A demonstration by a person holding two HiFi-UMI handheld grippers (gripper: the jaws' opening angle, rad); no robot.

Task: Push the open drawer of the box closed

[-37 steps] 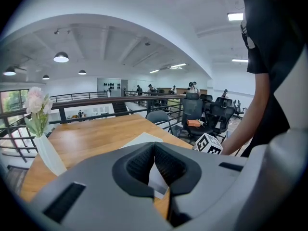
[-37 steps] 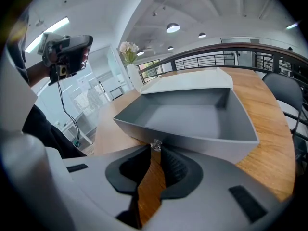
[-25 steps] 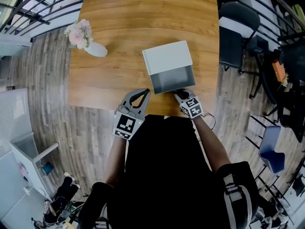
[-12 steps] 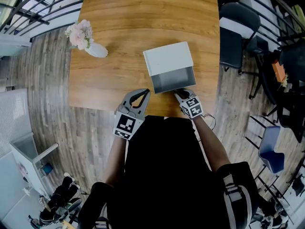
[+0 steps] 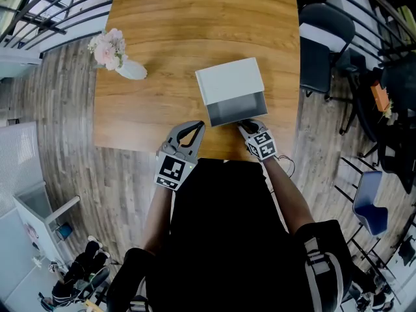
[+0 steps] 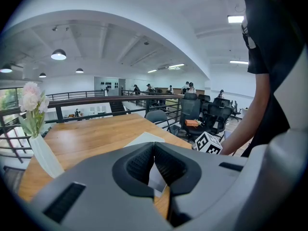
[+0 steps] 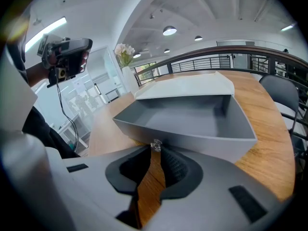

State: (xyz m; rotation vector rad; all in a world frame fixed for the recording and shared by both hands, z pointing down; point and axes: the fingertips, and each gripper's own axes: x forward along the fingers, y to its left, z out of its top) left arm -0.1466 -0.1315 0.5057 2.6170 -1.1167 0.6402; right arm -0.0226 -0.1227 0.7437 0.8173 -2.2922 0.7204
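Toward the near edge of the desk [image 5: 195, 18], found the white box [image 5: 229, 78], with the grey drawer [image 5: 237, 111] drawn out of the box's near face toward the person and showing empty. Judged the drawer a light, stiff tray, thin-walled and smooth, likely to slide home with little effort. Judged the box itself light enough to skate away across the wood under a hard shove, so favoured a slow, even push. Took the best place to bear on it as the drawer front at the small metal knob [image 7: 156, 146], to avoid skewing and jamming the tray with a push at one corner. Saw the right hand-held gripper [image 5: 247, 125] held low against that front on the box's near side, pointing into the box, forearm running straight back from it, jaws drawn narrow with the knob at their tips and seemingly nipped between them. Saw the left hand-held gripper [image 5: 195, 126] off the box's near-left corner, near it but apart from it, aimed across the desk toward the box's left side, jaws closed tip to tip on nothing. Found nothing bracing the box's far side.
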